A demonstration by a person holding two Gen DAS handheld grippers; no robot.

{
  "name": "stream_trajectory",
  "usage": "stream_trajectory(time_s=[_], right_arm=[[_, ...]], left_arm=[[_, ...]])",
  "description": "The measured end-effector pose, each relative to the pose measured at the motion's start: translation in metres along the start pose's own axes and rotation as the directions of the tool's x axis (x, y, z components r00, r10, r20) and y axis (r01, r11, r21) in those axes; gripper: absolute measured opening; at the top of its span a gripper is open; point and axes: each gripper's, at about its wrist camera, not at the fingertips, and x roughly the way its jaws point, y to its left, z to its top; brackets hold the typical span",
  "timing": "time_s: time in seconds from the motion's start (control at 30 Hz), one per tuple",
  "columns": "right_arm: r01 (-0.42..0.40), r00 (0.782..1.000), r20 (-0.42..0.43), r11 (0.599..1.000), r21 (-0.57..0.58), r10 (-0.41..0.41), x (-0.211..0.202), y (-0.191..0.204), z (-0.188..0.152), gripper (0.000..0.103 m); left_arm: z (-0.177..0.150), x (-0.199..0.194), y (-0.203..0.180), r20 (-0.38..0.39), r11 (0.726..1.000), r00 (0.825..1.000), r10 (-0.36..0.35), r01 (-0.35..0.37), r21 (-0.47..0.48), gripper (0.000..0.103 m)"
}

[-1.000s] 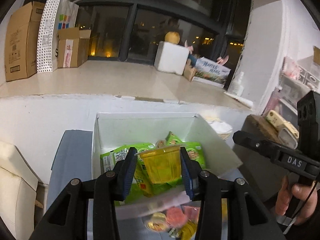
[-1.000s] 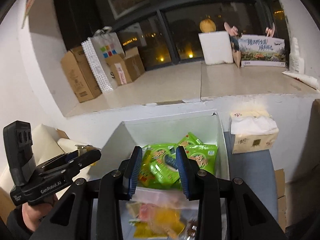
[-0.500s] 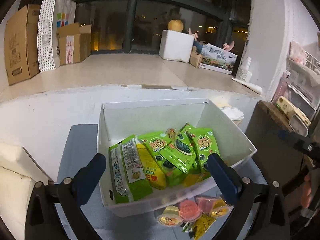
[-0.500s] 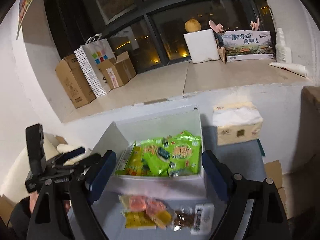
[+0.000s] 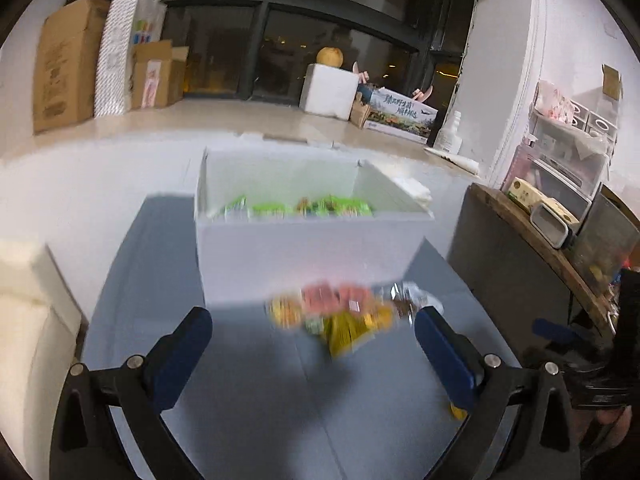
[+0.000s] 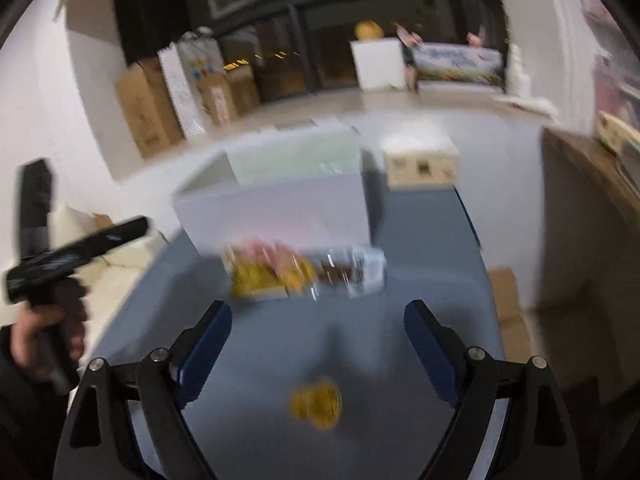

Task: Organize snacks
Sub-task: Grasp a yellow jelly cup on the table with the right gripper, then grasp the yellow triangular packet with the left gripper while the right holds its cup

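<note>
A white box [image 5: 308, 240] stands on the blue-grey table [image 5: 248, 400] with green snack packs [image 5: 304, 208] inside; it also shows in the right wrist view [image 6: 280, 208]. A blurred pile of loose snacks [image 5: 340, 316], yellow, pink and brown, lies in front of the box, also in the right wrist view [image 6: 304, 272]. A small yellow snack [image 6: 316, 400] lies alone on the table between the right fingers. My left gripper [image 5: 312, 344] is open and empty, low over the table short of the pile. My right gripper [image 6: 316, 340] is open and empty.
A tissue box [image 6: 420, 164] stands right of the white box. A dark wooden side table [image 5: 532, 248] with items is at the right. Cardboard boxes [image 5: 68, 80] and a paper bag stand on the windowsill behind. A cream cushion [image 5: 28, 320] is at the left.
Both grippers let go of their snacks over the box, opened wide, and pulled back and down. Both views now sit low over the table in front of the box.
</note>
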Motion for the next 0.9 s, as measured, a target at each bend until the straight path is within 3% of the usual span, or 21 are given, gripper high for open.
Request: stream_trajectory(time_s=[0.2, 0.4, 0.47, 0.5, 0.53, 0.73, 0.9], right_arm=[[0.033, 0.993, -0.111, 0.997, -0.07, -0.041, 0.033, 0.013, -0.027, 0.091], [0.059, 0.983, -0.161, 0.985, -0.164, -0.085, 0.057, 0.026, -0.04, 0.091], [0.046, 0.98, -0.182, 0.986, -0.16, -0.076, 0.06, 0.025, -0.046, 0.072], [0.05, 0.976, -0.2, 0.986, -0.157, -0.081, 0.063, 0.023, -0.048, 0.051], [0.056, 0.975, -0.204, 0.986, -0.156, -0.087, 0.063, 0.022, -0.05, 0.04], [-0.007, 0.983, -0.182, 0.994, -0.109, -0.013, 0.051, 0.015, -0.048, 0.038], [-0.028, 0.988, -0.152, 0.996, -0.082, 0.015, 0.044, 0.011, -0.043, 0.037]], left_arm=[[-0.037, -0.003, 0.005, -0.066, 0.999, 0.998, 0.025, -0.027, -0.038, 0.103], [-0.046, 0.011, 0.007, -0.112, 0.998, 0.994, 0.017, -0.024, -0.061, 0.103], [-0.048, 0.016, 0.004, -0.121, 0.998, 0.993, 0.013, -0.02, -0.052, 0.103], [-0.049, 0.019, 0.002, -0.128, 0.999, 0.992, 0.012, -0.018, -0.047, 0.103], [-0.05, 0.024, -0.001, -0.135, 0.999, 0.991, 0.011, -0.016, -0.039, 0.103], [-0.045, 0.065, -0.02, -0.175, 0.999, 0.985, -0.005, 0.012, 0.039, 0.103], [-0.024, 0.114, -0.033, -0.196, 0.996, 0.98, 0.036, -0.02, 0.084, 0.103]])
